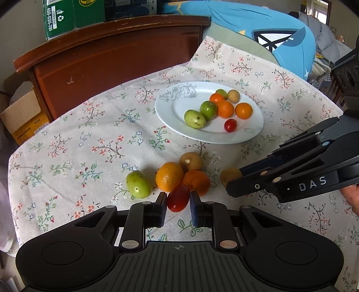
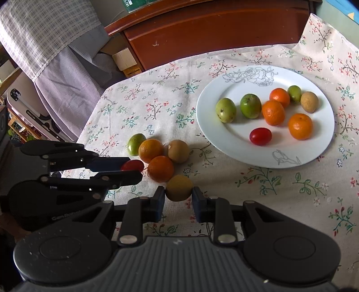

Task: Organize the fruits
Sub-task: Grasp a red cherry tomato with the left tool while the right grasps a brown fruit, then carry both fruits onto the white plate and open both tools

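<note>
A white plate [image 1: 170,112] [image 2: 224,139] holds several fruits: oranges, green fruits, a brown one and a red tomato [image 1: 230,125] [image 2: 260,136]. In front of it on the cloth lie two oranges [image 1: 169,176] [image 2: 150,150], a green fruit [image 1: 138,184] [image 2: 134,143] and a brown fruit [image 1: 191,161] [image 2: 178,151]. My left gripper [image 1: 178,198] [image 2: 132,167] has its jaws around a red cherry tomato [image 1: 178,198] [image 2: 132,165] on the cloth. My right gripper [image 2: 178,194] [image 1: 233,179] has its jaws around a yellow-brown fruit [image 2: 179,187] [image 1: 230,176].
The floral tablecloth [image 1: 89,146] [image 2: 280,191] covers the table. A dark wooden cabinet [image 1: 112,60] [image 2: 213,29] stands behind it with a green box [image 1: 60,18] on top. A cardboard box [image 1: 22,116] sits at the left. A checked cloth [image 2: 44,33] hangs far left.
</note>
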### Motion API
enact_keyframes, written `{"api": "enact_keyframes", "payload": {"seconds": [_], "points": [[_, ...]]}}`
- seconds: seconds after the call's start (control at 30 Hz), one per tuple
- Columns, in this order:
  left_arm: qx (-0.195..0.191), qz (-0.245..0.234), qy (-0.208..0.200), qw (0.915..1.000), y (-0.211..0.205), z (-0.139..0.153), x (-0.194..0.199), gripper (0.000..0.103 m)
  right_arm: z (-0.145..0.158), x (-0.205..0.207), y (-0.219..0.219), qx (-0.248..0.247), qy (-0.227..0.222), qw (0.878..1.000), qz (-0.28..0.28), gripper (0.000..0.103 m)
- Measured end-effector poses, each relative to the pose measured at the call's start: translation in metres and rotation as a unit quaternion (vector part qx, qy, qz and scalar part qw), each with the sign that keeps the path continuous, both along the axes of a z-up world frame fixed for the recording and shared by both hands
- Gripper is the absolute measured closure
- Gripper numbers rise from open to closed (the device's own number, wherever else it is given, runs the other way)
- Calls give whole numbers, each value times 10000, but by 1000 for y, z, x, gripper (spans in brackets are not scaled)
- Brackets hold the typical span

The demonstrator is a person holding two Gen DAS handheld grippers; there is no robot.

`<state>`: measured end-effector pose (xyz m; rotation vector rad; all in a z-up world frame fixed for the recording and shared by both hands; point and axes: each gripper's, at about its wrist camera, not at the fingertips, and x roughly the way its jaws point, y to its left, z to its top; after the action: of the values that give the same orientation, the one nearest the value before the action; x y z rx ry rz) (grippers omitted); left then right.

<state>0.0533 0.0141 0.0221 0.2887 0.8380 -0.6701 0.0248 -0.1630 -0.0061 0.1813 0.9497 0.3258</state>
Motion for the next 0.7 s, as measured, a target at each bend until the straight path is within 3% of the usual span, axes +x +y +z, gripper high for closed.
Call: {"api": "enact_keyframes", "payload": {"seconds": [0.27,0.7], "points": [[-264,257,-69,9993,2,12,5,84,5,0,-1,49,-72,10000,-20,77],[-752,450,-285,9957,-15,43,14,84,37,8,-24,272,-544,9973,-408,77]]}}
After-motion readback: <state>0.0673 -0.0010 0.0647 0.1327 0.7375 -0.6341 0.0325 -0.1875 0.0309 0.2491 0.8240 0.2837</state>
